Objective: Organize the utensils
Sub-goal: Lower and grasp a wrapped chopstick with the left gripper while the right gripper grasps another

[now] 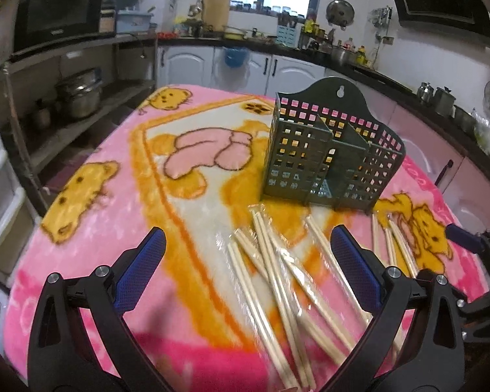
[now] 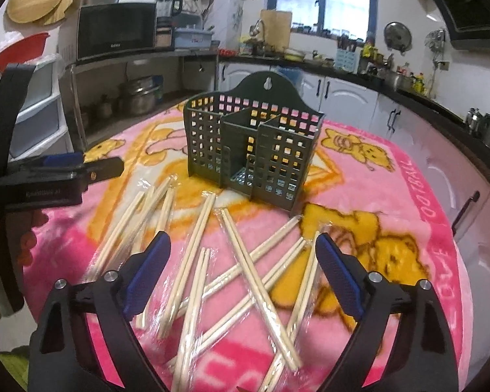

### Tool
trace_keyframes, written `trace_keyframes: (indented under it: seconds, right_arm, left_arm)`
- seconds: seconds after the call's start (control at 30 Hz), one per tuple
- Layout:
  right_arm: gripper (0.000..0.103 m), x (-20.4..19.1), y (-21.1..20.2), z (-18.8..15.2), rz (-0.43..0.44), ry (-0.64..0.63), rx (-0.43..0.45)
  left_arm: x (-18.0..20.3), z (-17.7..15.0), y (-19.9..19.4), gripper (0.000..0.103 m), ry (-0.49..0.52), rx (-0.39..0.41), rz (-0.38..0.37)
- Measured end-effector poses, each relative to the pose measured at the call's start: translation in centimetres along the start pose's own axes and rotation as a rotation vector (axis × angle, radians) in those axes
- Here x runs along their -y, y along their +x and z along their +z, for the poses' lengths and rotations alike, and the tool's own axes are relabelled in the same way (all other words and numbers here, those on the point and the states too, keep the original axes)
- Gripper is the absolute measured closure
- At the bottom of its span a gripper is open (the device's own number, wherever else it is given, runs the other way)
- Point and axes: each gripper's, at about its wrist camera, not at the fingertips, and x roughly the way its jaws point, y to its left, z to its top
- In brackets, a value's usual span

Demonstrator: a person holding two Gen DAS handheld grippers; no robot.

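In the left wrist view, the left gripper [image 1: 246, 266] is hovering at the bottom of the frame with its blue-padded fingers [image 1: 354, 269] spread wide apart and nothing between the pads. Below and between them, wrapped chopsticks [image 1: 279, 290] are lying scattered in clear plastic sleeves across the lower middle of the frame, crossing one another on the pink bear-patterned blanket [image 1: 98, 228] that is covering the surface. A few more wrapped pairs [image 1: 397, 245] are lying toward the right. Just above them, right of center, the dark green perforated utensil holder [image 1: 330, 160] is standing upright on the blanket, its divided compartments showing nothing inside. The right gripper [image 1: 467, 238] is poking in at the right edge; from this view I cannot tell how its fingers are standing.

In the right wrist view, the right gripper [image 2: 241, 269] is filling the bottom of the frame, its fingers [image 2: 338, 277] also spread wide and holding nothing. The chopsticks [image 2: 245, 277] are fanning out beneath and between them, several pairs crossing in the lower middle, others [image 2: 137, 219] lying to the left. The utensil holder [image 2: 254, 153] is standing upright at center, just above the nearest chopstick tips. The left gripper [image 2: 62, 171] is reaching in from the left edge, seen side-on above the blanket [image 2: 408, 202]. A microwave [image 2: 116, 29] is sitting on a shelf at the upper left.
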Motion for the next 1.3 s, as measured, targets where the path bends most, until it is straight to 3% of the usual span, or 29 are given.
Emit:
trace_keyframes:
  seconds: [0.2,0.33,0.53,0.87,1.0,1.23,1.3]
  right_arm:
    - [0.026,0.0,3.0,1.2,0.026,-0.074,-0.099]
    - [0.036,-0.1,5.0,1.6,0.044,-0.096,-0.150]
    - [0.040,0.5,7.5,2.3,0.068,-0.090,-0.204]
    - [0.053,0.0,10.9,2.9,0.108,-0.161,-0.308]
    - [0.066,-0.4,11.8,3.0,0.108,-0.181,-0.340]
    - [0.080,-0.3,12.9,3.3,0.130,-0.166,-0.364]
    - [0.086,-0.4,13.2,3.5,0.134,-0.157,-0.359]
  left_arm:
    - [-0.7,1.5,3.2,0.020,-0.002,-0.113,-0.082]
    - [-1.0,2.2,5.4,0.037,0.006,-0.173,-0.085]
    - [-1.7,3.0,9.4,0.053,-0.034,-0.293,-0.168]
    - [-2.0,3.6,12.2,0.059,-0.072,-0.380,-0.283]
    - [-1.9,3.8,12.9,0.061,-0.066,-0.398,-0.293]
    - [-1.9,3.7,14.0,0.087,-0.039,-0.414,-0.259]
    - [-2.0,3.8,14.2,0.089,-0.037,-0.417,-0.254]
